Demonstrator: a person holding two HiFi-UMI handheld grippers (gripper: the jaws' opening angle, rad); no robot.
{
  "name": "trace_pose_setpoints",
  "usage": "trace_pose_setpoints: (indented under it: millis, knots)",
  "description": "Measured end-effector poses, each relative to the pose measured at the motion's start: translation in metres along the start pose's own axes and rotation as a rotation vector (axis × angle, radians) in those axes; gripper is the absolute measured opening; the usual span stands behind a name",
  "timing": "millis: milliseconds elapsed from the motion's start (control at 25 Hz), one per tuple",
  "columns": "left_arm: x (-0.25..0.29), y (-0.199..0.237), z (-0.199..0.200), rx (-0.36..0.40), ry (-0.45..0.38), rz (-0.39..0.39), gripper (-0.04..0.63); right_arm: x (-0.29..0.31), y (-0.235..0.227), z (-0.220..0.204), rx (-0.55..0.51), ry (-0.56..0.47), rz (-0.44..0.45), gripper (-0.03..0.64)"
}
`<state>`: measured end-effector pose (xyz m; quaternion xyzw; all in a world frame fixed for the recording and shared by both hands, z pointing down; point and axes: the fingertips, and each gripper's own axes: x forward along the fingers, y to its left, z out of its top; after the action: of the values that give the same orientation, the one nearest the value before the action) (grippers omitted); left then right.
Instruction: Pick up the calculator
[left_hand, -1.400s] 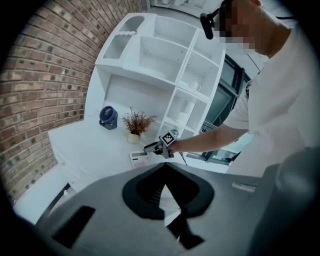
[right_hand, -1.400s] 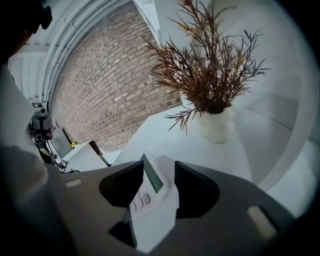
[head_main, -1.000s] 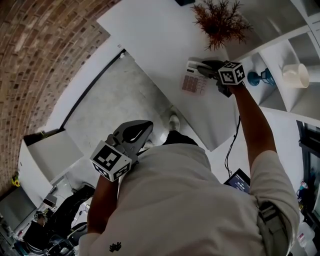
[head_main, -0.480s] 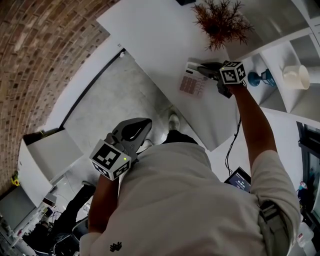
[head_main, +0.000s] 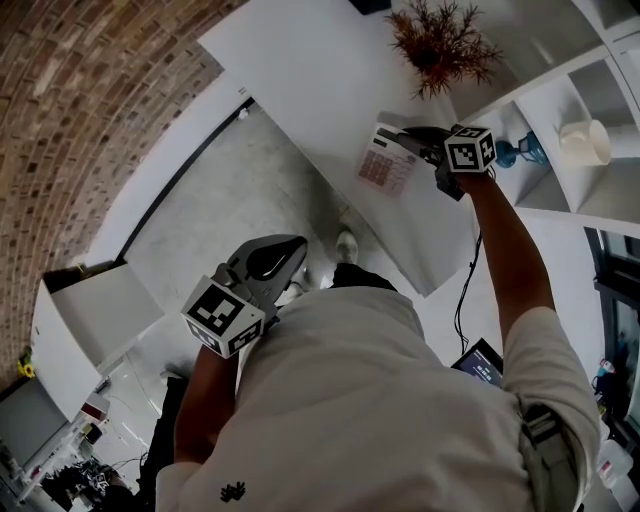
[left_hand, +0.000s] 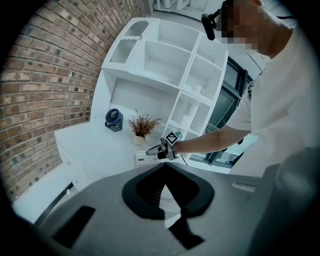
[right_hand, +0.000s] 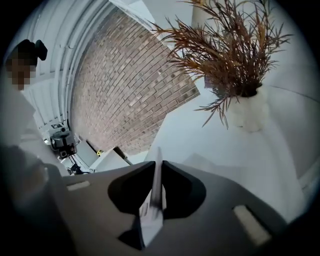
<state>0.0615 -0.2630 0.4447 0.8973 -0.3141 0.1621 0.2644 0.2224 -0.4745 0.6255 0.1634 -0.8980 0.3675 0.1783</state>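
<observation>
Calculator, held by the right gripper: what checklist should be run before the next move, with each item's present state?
1. Right gripper shut on the calculator: ok. Its jaws have just been closing, and the calculator sits edge-on between the pads.
2. Grip centred on the calculator: not ok. It is held by one end and the rest sticks out.
3. Calculator clear of the table: cannot tell.
4. Plant out of the way: ok. It stands apart, beyond the gripper.
5. Left gripper out of the way: ok. It is shut, empty and near the person's torso.
</observation>
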Motion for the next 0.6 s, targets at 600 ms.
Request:
trace_pose_setpoints:
  millis: [600]
  knots:
    - [-0.072,-0.011,-0.022,0.036,-0.053,-0.047,0.006,-0.017,0.076,0.027,-0.039,-0.122,-0.073,0.058]
